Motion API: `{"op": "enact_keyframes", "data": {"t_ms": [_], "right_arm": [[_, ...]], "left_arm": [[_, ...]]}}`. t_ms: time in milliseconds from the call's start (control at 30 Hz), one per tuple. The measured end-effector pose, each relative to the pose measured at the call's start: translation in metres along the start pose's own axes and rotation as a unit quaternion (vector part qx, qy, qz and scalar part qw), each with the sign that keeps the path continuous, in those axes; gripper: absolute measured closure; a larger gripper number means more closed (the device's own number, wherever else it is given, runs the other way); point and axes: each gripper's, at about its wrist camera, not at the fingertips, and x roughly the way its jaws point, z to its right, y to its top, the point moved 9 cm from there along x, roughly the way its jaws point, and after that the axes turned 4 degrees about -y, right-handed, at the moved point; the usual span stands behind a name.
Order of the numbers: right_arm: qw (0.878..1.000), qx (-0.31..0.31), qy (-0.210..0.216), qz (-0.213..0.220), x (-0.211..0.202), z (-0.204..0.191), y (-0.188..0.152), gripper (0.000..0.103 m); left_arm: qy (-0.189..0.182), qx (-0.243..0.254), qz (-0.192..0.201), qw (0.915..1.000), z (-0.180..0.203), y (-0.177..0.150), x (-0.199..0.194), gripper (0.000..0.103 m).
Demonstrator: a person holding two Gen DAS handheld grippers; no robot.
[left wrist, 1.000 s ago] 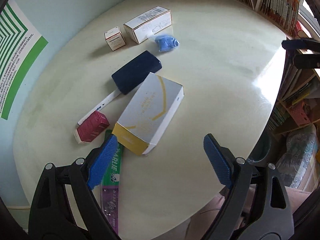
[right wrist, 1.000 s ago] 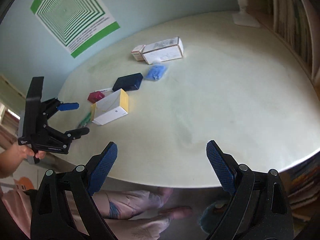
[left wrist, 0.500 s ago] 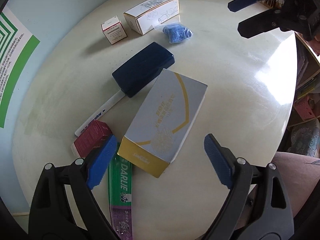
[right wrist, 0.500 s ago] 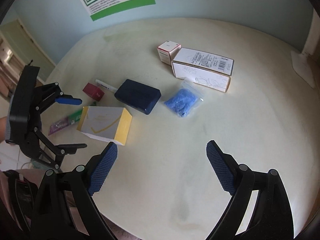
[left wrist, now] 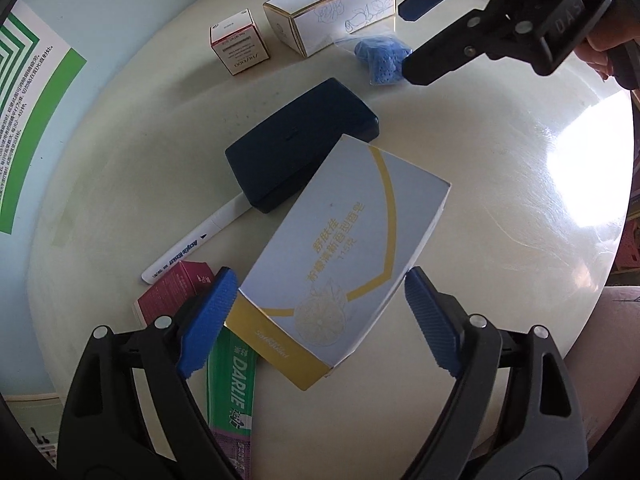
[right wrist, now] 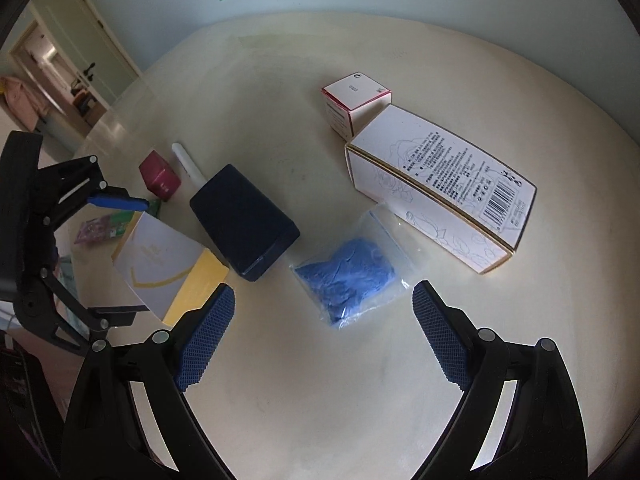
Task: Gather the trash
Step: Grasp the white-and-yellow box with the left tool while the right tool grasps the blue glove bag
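Note:
My left gripper [left wrist: 320, 320] is open, its fingers on either side of the near end of a white and yellow box [left wrist: 340, 264], apart from it. My right gripper [right wrist: 324, 336] is open just above and in front of a clear bag of blue material [right wrist: 352, 276]; it also shows in the left wrist view [left wrist: 408, 36] over the same bag [left wrist: 380, 60]. The left gripper shows in the right wrist view [right wrist: 116, 256] around the box [right wrist: 164, 264].
On the round cream table [left wrist: 500, 160] also lie a dark blue case [left wrist: 300, 144], a white marker [left wrist: 192, 246], a maroon box [left wrist: 172, 292], a green toothpaste carton [left wrist: 232, 392], a small white and red box [left wrist: 238, 42] and a long floral box [left wrist: 332, 8].
Both grippers have moved in over the table: the left one down around the white and yellow box, the right one down towards the blue bag. Both stayed open.

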Motion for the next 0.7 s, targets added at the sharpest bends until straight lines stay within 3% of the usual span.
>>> {"op": "enact_keyframes", "data": {"t_ms": [100,233,400,533,700], "right_arm": [[1.0,-0.018,0.0,-0.008,0.008,-0.001,0.003,0.015],[0.999,-0.051,-0.013,-0.002,0.012,-0.005,0.009,0.016],[0.996,-0.083,-0.032,-0.012,0.021,-0.006,0.007,0.031],[0.993,-0.104,-0.054,-0.019,0.03,-0.009,0.001,0.049],[0.995,-0.08,-0.05,-0.007,0.024,-0.01,0.0,0.053]], "left_arm": [[0.002,0.002,-0.001,1.0,0.001,0.007,0.002,0.019],[0.009,0.006,0.007,0.9999,-0.001,0.012,0.0,0.01],[-0.001,0.011,0.001,0.9999,-0.003,0.018,0.006,0.01],[-0.005,0.023,-0.003,0.9997,-0.003,0.021,0.014,0.018],[-0.001,0.041,0.011,0.9991,0.002,0.023,0.008,0.032]]}}
